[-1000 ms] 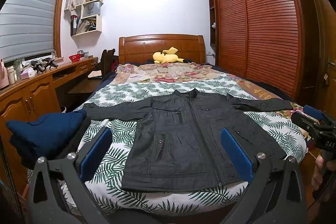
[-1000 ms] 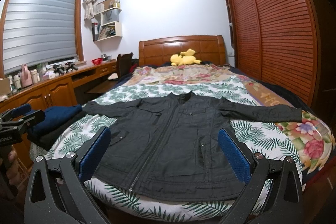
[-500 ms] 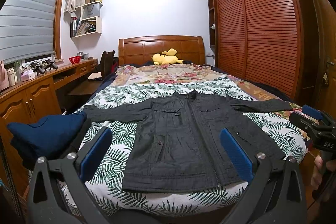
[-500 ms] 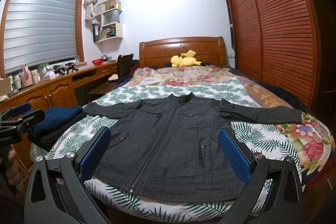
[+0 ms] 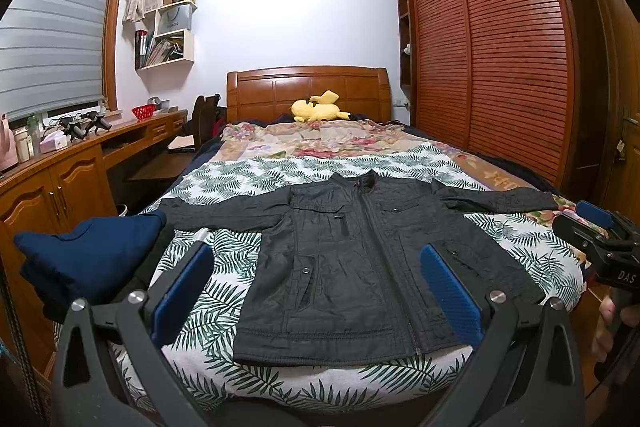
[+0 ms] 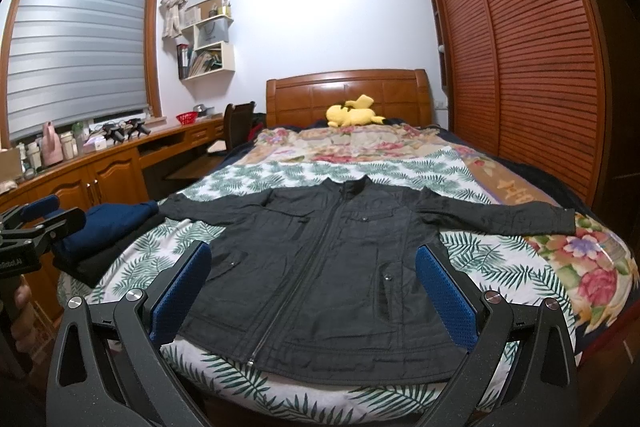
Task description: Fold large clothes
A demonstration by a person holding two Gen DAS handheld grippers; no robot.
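A dark grey zip jacket (image 5: 360, 259) (image 6: 332, 267) lies flat and face up on the bed, zipped, both sleeves stretched out sideways, hem toward me. My left gripper (image 5: 316, 283) hangs open in front of the bed's foot, short of the hem, with nothing between its blue pads. My right gripper (image 6: 312, 283) is likewise open and empty, a little to the right of the left one. Each gripper shows at the edge of the other's view, held by a hand (image 5: 608, 327).
The bed (image 5: 256, 179) has a leaf-print cover with a floral quilt behind it. A folded navy garment (image 5: 92, 255) sits on a dark one at the bed's left corner. A yellow plush (image 5: 316, 109) lies by the headboard. Wooden desk (image 5: 80, 155) left, slatted wardrobe (image 5: 500, 67) right.
Both views have tilted very slightly, so the jacket sits a touch lower in frame. Neither gripper has changed its opening, and the jacket has not moved.
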